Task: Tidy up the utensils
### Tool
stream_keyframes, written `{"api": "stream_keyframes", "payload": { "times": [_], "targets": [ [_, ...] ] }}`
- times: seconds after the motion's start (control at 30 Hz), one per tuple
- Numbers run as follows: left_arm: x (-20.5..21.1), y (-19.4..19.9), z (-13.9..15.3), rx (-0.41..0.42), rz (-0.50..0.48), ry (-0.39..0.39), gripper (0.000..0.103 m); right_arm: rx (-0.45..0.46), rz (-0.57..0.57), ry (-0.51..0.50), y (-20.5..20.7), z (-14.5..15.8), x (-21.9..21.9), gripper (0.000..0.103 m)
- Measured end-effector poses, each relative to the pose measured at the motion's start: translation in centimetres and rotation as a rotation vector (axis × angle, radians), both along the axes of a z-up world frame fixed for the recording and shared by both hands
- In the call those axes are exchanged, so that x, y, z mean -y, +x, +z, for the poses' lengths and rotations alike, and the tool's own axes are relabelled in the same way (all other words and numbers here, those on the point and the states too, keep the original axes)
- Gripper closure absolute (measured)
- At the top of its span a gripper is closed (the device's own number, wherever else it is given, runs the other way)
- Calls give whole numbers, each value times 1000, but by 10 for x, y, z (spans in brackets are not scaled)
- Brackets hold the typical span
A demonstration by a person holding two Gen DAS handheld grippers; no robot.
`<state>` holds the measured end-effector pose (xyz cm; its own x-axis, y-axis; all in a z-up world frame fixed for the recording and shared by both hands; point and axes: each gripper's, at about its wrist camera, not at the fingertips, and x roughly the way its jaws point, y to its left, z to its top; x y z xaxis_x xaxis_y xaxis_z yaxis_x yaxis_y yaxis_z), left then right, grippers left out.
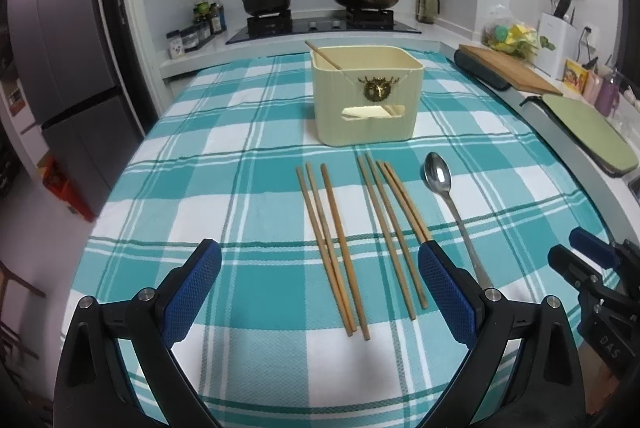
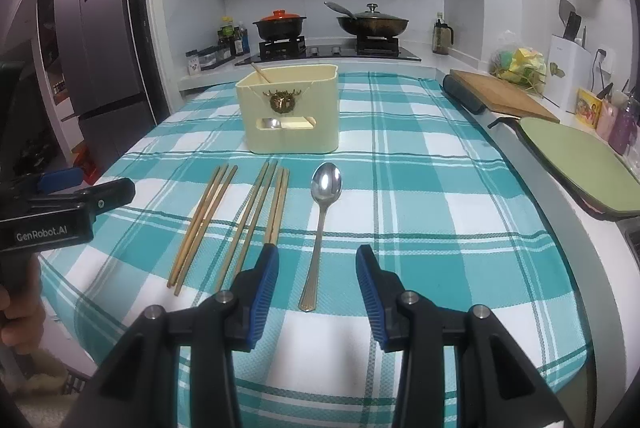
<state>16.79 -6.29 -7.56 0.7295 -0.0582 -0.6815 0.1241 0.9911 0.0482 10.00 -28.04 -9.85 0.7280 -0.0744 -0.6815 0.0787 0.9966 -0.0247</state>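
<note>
Right gripper (image 2: 317, 270) jaws part open, nothing between the pads, hovering over the near end of the spoon (image 2: 323, 224); the handle lies in line with the gap, so this looks like a line-up for a spoon pick. Left gripper (image 1: 320, 276) jaws spread wide, released, holding nothing, framing the near ends of the chopsticks (image 1: 362, 240), likely staged for a chopstick pick.

Utensils lie in a neat row on the near-middle of the table (image 1: 248, 132), long axes running near to far, probably laid out so each is reachable end-on. Left to right: a group of 3 chopsticks, a group of 4 chopsticks, then 1 spoon with bowl at the far end.

Further off, just beyond the row, stands 1 cream holder box (image 1: 366, 94), open top, cutout window in the near face. 1 chopstick (image 1: 322, 55) already leans out over its far-left rim, and the right wrist view shows something metallic through the window, possibly another spoon, cannot tell.

Count: 8 chopsticks total (7 out, 1 in), 1 spoon out, 1 box. Sorting looks barely started.
</note>
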Motion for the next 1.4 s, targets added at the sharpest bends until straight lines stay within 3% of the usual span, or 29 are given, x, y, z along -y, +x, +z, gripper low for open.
{"api": "stream_keyframes", "payload": {
  "times": [0.37, 0.67, 0.9, 1.17, 1.33, 1.4],
  "targets": [
    [-6, 7, -23, -47, 8, 5, 4, -44, -15, 15, 8, -20, 4, 62],
    [-49, 26, -67, -152, 90, -63, 4, -65, -71, 26, 11, -34, 20, 62],
    [-53, 51, -80, -180, 88, -114, 4, -95, -83, 48, 16, -51, 26, 62],
    [-41, 99, -94, -195, 120, -83, 4, -97, -75, 69, 14, -57, 26, 62],
    [-35, 112, -107, -219, 134, -23, 4, -102, -73, 70, 11, -59, 26, 62],
    [-37, 113, -109, -214, 136, -33, 3, -104, -71, 72, 11, -60, 26, 62]
  ]
}}
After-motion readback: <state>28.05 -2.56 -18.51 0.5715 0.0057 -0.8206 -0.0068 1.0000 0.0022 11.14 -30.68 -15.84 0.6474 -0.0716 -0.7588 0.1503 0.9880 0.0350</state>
